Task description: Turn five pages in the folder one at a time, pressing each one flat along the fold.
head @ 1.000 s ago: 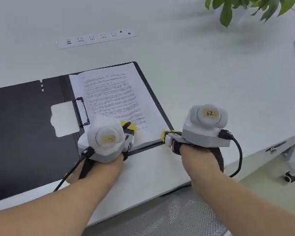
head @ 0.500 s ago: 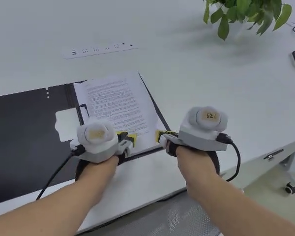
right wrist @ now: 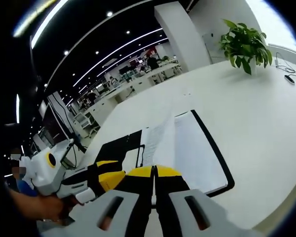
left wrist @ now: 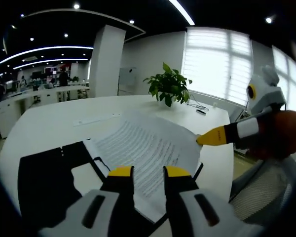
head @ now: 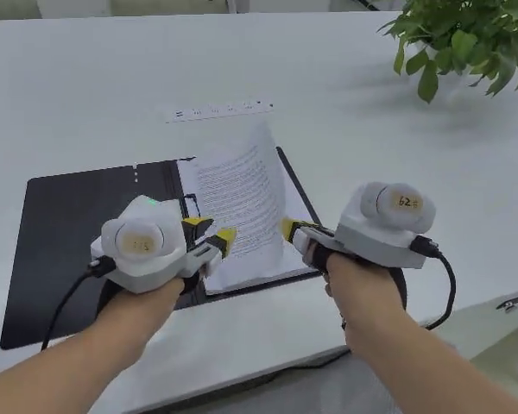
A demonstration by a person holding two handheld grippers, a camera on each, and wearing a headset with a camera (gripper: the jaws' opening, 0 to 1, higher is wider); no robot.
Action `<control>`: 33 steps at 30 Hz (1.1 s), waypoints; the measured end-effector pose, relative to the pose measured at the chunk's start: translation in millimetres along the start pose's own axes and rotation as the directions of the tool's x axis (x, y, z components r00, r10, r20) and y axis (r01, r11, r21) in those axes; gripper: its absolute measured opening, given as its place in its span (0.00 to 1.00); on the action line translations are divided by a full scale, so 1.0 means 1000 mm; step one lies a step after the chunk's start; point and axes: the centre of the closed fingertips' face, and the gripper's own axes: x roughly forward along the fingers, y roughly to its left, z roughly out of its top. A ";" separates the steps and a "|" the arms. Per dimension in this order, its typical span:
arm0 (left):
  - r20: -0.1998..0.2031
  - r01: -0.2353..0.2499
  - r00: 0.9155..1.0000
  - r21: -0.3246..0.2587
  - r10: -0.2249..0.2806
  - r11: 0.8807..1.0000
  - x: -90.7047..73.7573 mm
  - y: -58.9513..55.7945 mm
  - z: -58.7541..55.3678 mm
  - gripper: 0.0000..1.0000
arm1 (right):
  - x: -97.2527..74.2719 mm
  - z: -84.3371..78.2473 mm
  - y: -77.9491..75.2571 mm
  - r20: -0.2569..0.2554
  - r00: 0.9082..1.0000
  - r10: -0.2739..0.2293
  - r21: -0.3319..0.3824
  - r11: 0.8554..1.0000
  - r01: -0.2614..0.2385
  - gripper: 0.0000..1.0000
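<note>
Black open folder [head: 78, 241] lies centre-left on the white worktop [head: 397, 147]. Its printed white page [head: 242, 198] stands lifted, corner pinched in the closed right claw [head: 292, 233]. Left claw [head: 211, 229] narrowly parted, empty. Risk: the thin pinch slips and the sheet drops or creases. Right gripper view shows the page edge-on; left gripper view shows its printed face.

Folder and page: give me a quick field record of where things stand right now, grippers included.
folder: open on the white table, black inside cover to the left
page: lifted off the stack, curling upward
right gripper: jaws shut on the page at its lower right corner
left gripper: jaws apart, over the lower part of the page near the fold, gripping nothing
fold press: not yet done for this page
nearby: power strip beyond the folder, plant at the far right
</note>
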 end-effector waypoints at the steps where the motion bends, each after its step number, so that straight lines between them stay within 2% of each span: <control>1: 0.006 -0.005 1.000 0.003 0.005 1.000 -0.005 0.004 0.002 0.22 | 0.001 0.001 0.005 0.003 1.000 0.009 -0.005 1.000 -0.009 0.00; 9: 0.043 -0.064 0.997 0.042 0.062 0.997 -0.044 0.034 0.015 0.23 | 0.015 -0.001 0.060 -0.012 0.993 0.114 -0.061 0.992 -0.114 0.00; 13: 0.068 -0.107 0.992 0.045 0.104 0.993 -0.068 0.051 0.021 0.24 | 0.026 -0.014 0.095 -0.050 0.983 0.176 -0.105 0.978 -0.180 0.00; 16: 0.082 -0.132 0.988 0.039 0.128 0.991 -0.082 0.061 0.022 0.23 | 0.034 -0.024 0.115 -0.080 0.975 0.205 -0.138 0.967 -0.215 0.00; 23: 0.101 -0.184 0.978 0.029 0.180 0.983 -0.108 0.078 0.022 0.23 | 0.050 -0.051 0.145 -0.157 0.958 0.238 -0.190 0.945 -0.266 0.00; 33: 0.091 -0.247 0.965 -0.016 0.247 0.969 -0.143 0.097 0.006 0.23 | 0.074 -0.103 0.176 -0.297 0.919 0.259 -0.236 0.913 -0.334 0.00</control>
